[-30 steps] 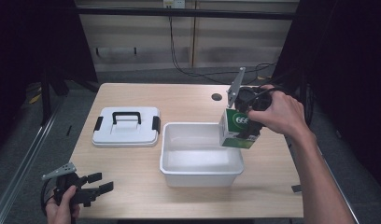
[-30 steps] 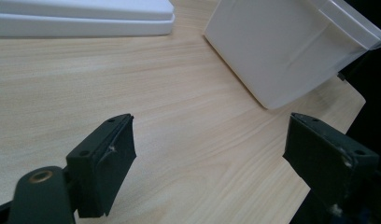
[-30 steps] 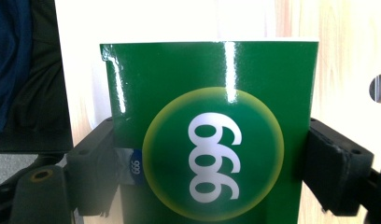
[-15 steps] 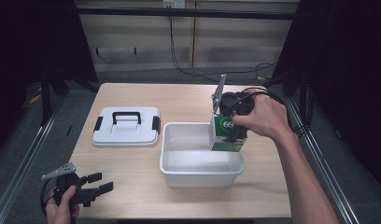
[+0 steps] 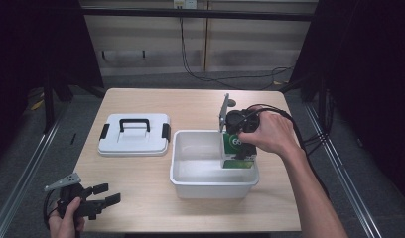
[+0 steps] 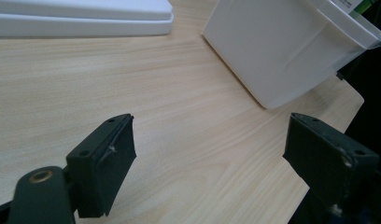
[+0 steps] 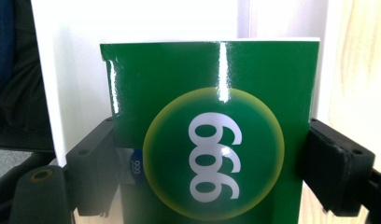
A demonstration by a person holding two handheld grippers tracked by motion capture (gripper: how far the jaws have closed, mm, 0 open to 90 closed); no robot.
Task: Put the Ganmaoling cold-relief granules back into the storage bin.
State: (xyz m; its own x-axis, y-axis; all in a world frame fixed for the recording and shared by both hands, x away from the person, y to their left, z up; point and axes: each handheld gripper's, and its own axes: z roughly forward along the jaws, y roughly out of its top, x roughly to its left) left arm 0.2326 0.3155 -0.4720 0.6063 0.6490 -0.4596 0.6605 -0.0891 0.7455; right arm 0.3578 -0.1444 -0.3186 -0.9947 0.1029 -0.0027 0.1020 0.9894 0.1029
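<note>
High view: a green carton (image 5: 236,151) printed with "999" in a yellow-rimmed circle stands inside the white plastic tub (image 5: 190,176), against its right-hand wall, clamped by the right gripper (image 5: 242,148) from above. Right gripper view shows the black jaws pressed on the carton's two opposite sides, the printed face toward the camera, the numerals reading upside down there. The carton's long axis runs roughly vertical, its top toward the gripper and its base low in the tub — whether it touches the floor cannot be told. The risk from here, as a judgement: if the jaws let go while the base is off the floor or the box leans, it could topple flat, or catch on the wall beside it. The left gripper (image 5: 99,198) rests near the wooden table's (image 5: 141,208) front-left corner, jaws wide apart and empty. A white lid with a black handle (image 5: 134,134) lies left of the tub.
</note>
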